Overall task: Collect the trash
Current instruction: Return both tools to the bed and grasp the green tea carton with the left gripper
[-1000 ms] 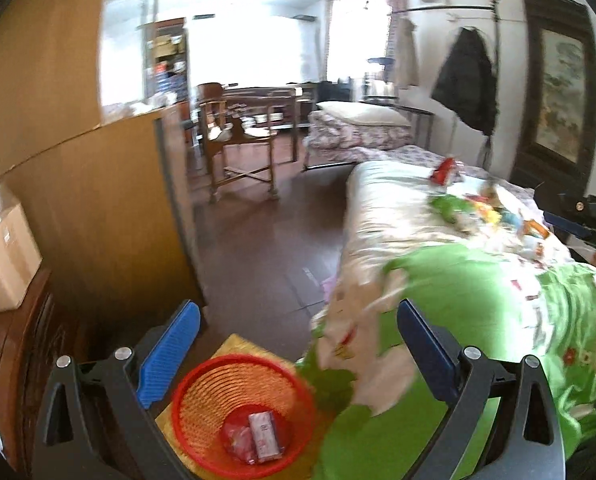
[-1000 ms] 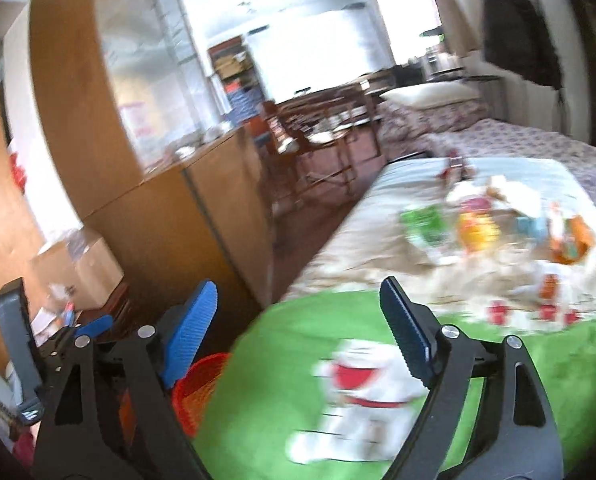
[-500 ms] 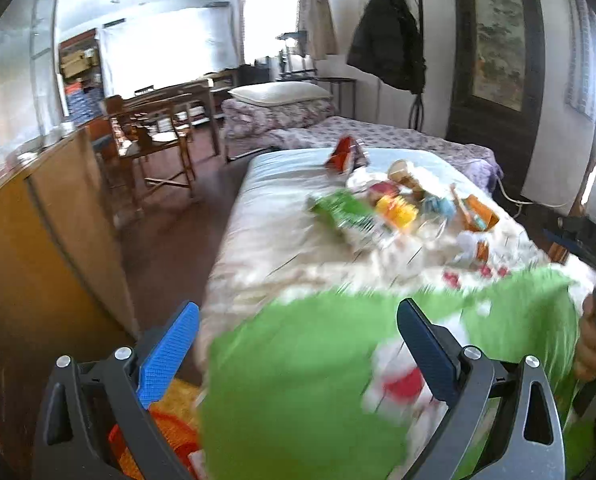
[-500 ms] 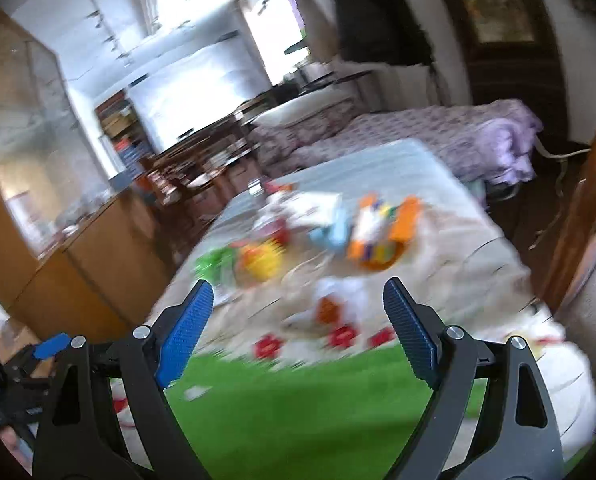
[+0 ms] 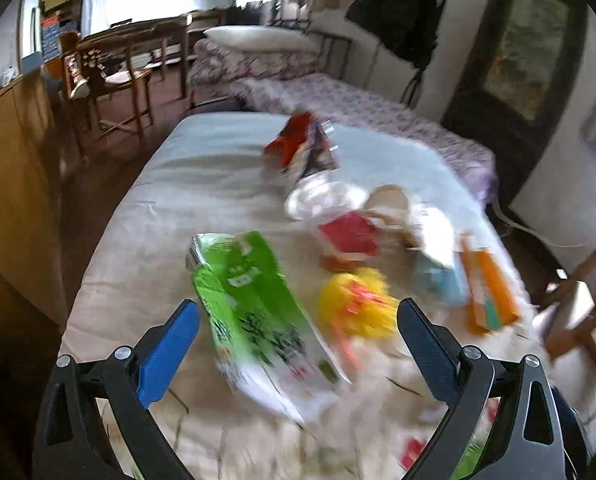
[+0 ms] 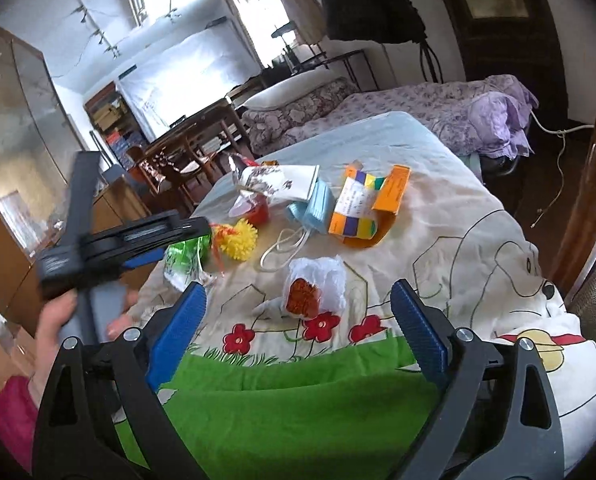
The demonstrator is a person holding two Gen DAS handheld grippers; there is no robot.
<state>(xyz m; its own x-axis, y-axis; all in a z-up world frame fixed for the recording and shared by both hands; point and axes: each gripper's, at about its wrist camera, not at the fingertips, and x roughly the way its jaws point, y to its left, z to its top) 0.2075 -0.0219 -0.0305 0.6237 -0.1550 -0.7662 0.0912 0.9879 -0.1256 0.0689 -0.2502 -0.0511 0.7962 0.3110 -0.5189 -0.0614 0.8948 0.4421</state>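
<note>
Left gripper (image 5: pixel 298 344) swung from basket to bed (image 5: pixel 218 168); jaws apart, empty, framing green wrapper (image 5: pixel 250 300) for pickup. Right gripper (image 6: pixel 298 320) jaws just widened, empty.

A printed cotton-like cloth sheet (image 6: pixel 478 240) covers the bed. A glossy green foil packet (image 5: pixel 250 300), a crinkled thin plastic bag (image 6: pixel 318 284) and matt orange cardboard (image 6: pixel 394 188) are seen. Varnished wood forms the cabinet (image 5: pixel 14 184).
</note>
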